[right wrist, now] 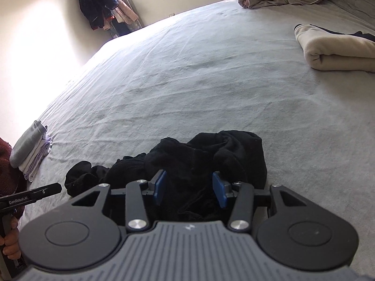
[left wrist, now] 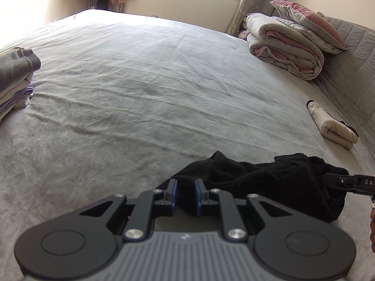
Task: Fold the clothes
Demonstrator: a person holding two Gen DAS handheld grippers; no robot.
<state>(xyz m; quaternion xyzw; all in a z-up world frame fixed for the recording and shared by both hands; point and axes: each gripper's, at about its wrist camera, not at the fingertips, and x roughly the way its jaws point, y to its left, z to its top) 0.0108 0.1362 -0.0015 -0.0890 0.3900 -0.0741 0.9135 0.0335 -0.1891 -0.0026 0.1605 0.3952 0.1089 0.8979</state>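
crumpled black fleece garment [right wrist: 201,164] on wrinkled grey sheet [left wrist: 140,82], left tongs [left wrist: 185,193] pinching it, right tongs [right wrist: 189,190] released

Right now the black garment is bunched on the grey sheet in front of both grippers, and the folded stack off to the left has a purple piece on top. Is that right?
One slip: the top of the folded stack is grey, and the purple piece sits near its bottom, as the right wrist view shows. The black garment is indeed bunched on the grey sheet in front of both grippers.
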